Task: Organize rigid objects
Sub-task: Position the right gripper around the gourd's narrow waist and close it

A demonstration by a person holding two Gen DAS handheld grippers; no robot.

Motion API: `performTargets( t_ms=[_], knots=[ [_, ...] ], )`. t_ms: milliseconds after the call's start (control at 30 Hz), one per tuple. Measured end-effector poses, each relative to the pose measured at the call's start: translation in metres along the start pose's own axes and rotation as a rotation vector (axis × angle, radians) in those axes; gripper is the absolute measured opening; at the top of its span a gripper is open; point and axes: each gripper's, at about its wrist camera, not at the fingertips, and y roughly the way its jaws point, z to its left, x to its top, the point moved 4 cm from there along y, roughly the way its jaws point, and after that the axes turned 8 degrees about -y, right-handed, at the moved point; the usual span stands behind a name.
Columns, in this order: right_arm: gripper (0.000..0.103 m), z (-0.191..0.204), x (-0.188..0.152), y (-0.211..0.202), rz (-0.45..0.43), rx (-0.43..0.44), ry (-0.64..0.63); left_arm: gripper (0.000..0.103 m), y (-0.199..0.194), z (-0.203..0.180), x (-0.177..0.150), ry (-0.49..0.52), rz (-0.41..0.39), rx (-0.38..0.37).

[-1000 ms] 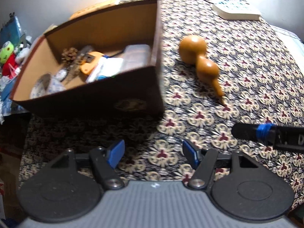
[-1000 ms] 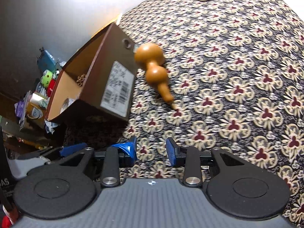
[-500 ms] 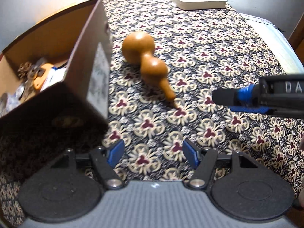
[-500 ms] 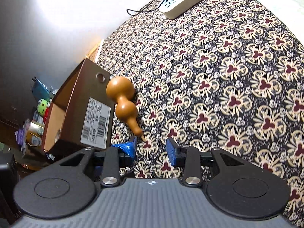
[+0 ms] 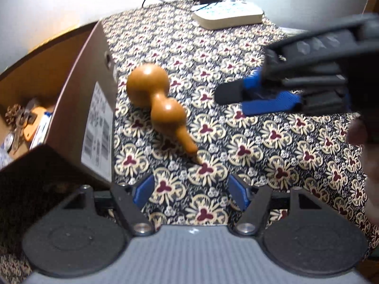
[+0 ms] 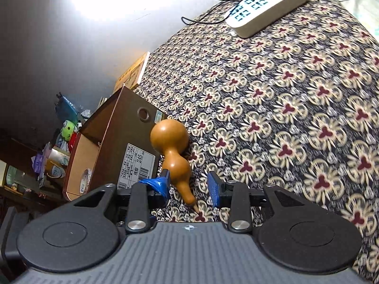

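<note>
With its jaws spread and empty, the right gripper [image 6: 189, 187] straddled the narrow stem of the gourd [image 6: 174, 151] lying beside the shoebox [image 6: 118, 146], the left gripper [image 5: 189, 189] gaping idle short of it, so closing on the neck seemed next.

Smooth, glossy gourd [image 5: 156, 101]; matt cardboard box [image 5: 78, 94] with paper label [image 6: 137, 168]; patterned woven cloth [image 6: 296, 118]; plastic power strip [image 6: 265, 7].

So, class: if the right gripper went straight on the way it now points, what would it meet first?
Most likely the gourd: its thin stem end already lies between the open fingers of the right gripper. Height above the cloth is unclear, so it might pass just over.
</note>
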Motion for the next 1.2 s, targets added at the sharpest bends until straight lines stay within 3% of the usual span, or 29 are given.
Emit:
performTargets(
  t_ms=[233, 533, 633, 867, 1200],
  knots=[
    [0.018, 0.020, 0.020, 0.031, 0.073, 0.049, -0.126, 0.069, 0.004, -0.005, 0.005, 0.067, -0.075, -0.002],
    [0.018, 0.033, 0.036, 0.079, 0.210, 0.069, -0.233, 0.070, 0.014, 0.007, 0.020, 0.050, -0.114, -0.034],
    [0.018, 0.028, 0.037, 0.092, 0.265, 0.072, -0.215, 0.070, 0.019, 0.011, 0.024, 0.043, -0.119, -0.021],
    [0.016, 0.017, 0.035, 0.106, 0.301, 0.094, -0.124, 0.071, 0.030, 0.011, 0.028, 0.069, -0.100, -0.035],
    [0.016, -0.008, 0.020, 0.078, 0.252, 0.118, 0.026, 0.072, 0.031, 0.017, 0.033, 0.078, -0.090, -0.085]
  ],
)
